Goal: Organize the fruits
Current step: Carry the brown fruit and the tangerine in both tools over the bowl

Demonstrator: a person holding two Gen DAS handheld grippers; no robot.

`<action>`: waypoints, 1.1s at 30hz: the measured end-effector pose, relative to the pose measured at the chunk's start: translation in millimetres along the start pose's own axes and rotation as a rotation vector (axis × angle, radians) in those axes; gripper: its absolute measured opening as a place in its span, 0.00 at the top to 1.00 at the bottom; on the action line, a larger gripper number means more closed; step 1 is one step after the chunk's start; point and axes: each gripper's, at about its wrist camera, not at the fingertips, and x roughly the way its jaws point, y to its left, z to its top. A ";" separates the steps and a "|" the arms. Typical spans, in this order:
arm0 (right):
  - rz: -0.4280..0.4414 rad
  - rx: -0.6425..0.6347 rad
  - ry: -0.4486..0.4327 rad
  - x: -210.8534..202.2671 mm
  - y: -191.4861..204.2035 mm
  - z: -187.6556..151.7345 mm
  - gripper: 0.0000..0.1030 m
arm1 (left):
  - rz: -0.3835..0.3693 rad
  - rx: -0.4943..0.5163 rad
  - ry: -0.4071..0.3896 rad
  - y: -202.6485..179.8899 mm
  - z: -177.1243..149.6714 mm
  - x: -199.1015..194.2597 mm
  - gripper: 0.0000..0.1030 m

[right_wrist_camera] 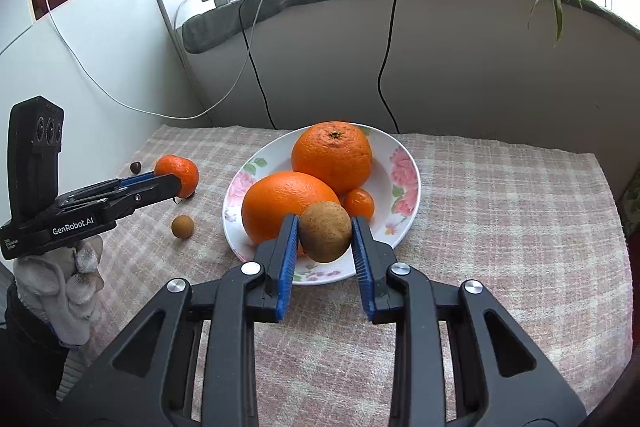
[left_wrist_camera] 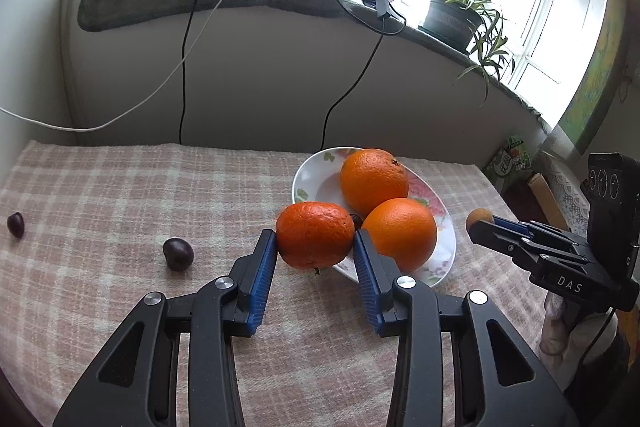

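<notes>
My left gripper [left_wrist_camera: 315,239] is shut on a deep-orange tangerine [left_wrist_camera: 315,235], held above the checked cloth just left of a floral plate [left_wrist_camera: 308,179]. Two big oranges [left_wrist_camera: 374,181] [left_wrist_camera: 400,233] lie on that plate. In the right wrist view, my right gripper [right_wrist_camera: 325,227] is shut on a small brown round fruit [right_wrist_camera: 326,237] over the plate's near rim [right_wrist_camera: 404,195]. A small tangerine [right_wrist_camera: 359,203] sits beside the oranges [right_wrist_camera: 332,157] there. The left gripper [right_wrist_camera: 176,183] with its tangerine [right_wrist_camera: 178,175] shows at the left.
Two dark fruits [left_wrist_camera: 178,254] [left_wrist_camera: 16,225] and a small brown fruit [right_wrist_camera: 183,227] lie loose on the cloth [left_wrist_camera: 120,187] left of the plate. Cables hang down the wall from the sill behind. A potted plant [left_wrist_camera: 452,15] stands on the sill at the right.
</notes>
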 end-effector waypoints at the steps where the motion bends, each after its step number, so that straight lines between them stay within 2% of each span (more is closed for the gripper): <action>1: -0.001 0.001 0.000 1.0 -2.4 0.5 0.73 | -0.001 0.004 0.003 -1.3 0.7 2.3 0.63; 33: 0.005 0.022 0.036 29.4 -25.1 10.3 0.73 | 0.023 0.059 0.053 -18.5 12.2 36.1 0.63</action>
